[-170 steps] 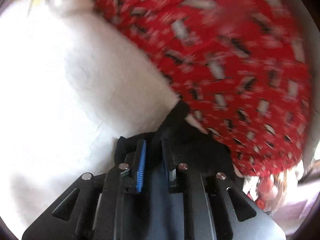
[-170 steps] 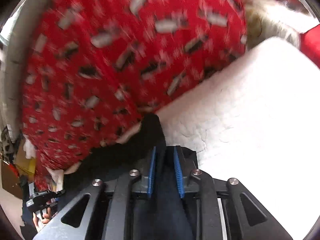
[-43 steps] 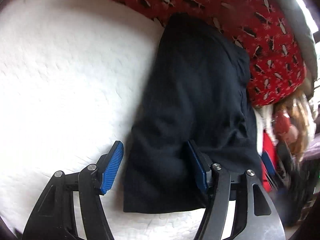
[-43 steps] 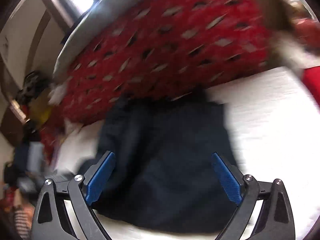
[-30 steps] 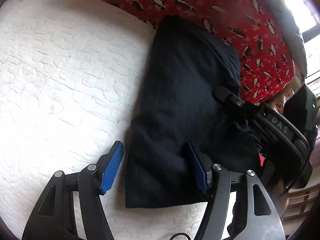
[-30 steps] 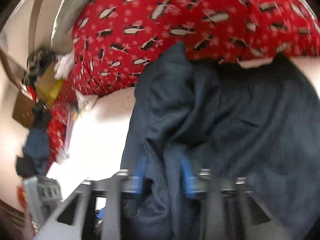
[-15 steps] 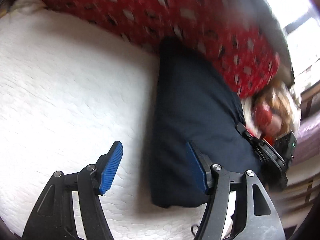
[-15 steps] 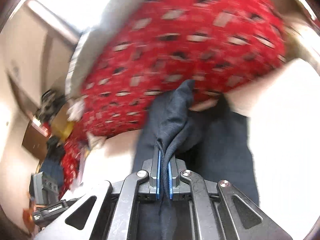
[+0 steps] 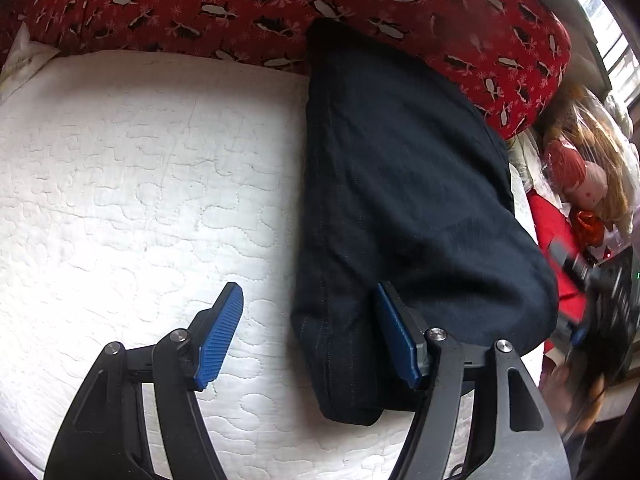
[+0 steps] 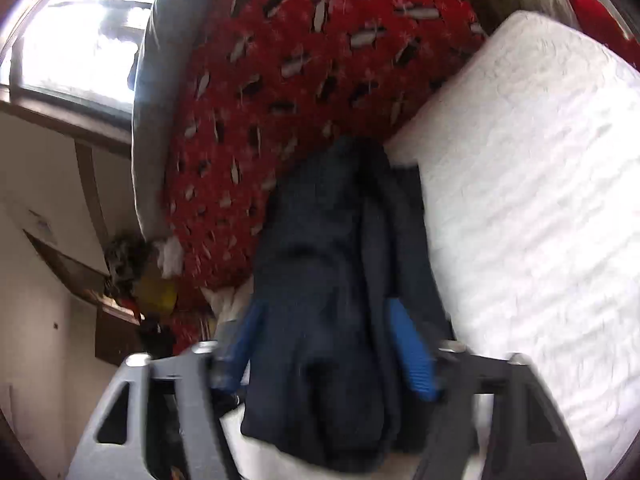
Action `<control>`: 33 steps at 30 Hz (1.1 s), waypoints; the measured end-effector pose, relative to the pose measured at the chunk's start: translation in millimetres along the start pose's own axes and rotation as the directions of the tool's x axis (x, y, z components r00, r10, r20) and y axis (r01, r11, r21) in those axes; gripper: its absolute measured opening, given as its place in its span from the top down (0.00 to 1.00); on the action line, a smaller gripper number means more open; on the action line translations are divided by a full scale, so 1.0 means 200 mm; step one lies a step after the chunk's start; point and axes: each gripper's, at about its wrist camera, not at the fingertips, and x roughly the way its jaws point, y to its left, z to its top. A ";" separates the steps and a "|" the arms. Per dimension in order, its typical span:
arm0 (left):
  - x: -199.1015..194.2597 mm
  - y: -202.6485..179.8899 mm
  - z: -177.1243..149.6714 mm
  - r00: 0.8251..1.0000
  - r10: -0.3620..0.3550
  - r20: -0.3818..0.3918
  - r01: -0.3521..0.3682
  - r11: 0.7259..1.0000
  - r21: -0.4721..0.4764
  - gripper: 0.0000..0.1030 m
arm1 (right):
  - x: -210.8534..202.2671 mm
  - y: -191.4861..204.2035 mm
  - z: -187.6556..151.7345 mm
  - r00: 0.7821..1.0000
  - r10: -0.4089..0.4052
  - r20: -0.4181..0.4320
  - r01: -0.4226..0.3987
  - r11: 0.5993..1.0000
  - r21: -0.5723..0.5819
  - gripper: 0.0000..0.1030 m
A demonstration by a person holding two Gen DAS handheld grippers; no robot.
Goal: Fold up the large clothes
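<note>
A dark navy garment (image 9: 400,208) lies folded into a long bundle on the white quilted mattress (image 9: 140,184), its far end against the red cover. My left gripper (image 9: 308,308) hovers over the bundle's near left edge. Its jaws are opening a little, and the pads (image 9: 222,332) touch nothing. In the right wrist view the same garment (image 10: 328,280) runs between the blurred jaws of my right gripper (image 10: 328,344). These jaws are opening wide, and the blue pads (image 10: 414,356) stand clear of the cloth on both sides.
A red cover with a penguin print (image 9: 360,8) is heaped along the far side of the mattress. A doll and red items (image 9: 588,184) crowd the right side. A bright window (image 10: 80,32) and a cluttered wooden shelf (image 10: 120,280) are beyond the bed.
Half a second ago my right gripper was shut on a raised fold of the garment; its jaws have now spread and the fold lies down between them. My left gripper shifted sideways, still open.
</note>
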 end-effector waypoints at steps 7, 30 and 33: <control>0.05 -0.06 -0.03 0.998 -0.043 -0.041 0.043 0.999 -0.008 0.19 | -0.02 0.05 -0.10 0.992 -0.126 0.031 0.130 0.973 -0.191 0.92; 0.29 0.02 0.36 0.990 -0.128 -0.052 0.118 0.978 -0.170 0.19 | 0.69 0.28 0.21 0.821 -0.535 0.200 0.563 0.701 -0.437 0.66; 0.25 0.05 0.36 0.988 -0.148 -0.052 0.137 0.975 -0.176 0.19 | 0.62 0.28 0.26 0.836 -0.523 0.165 0.543 0.745 -0.388 0.65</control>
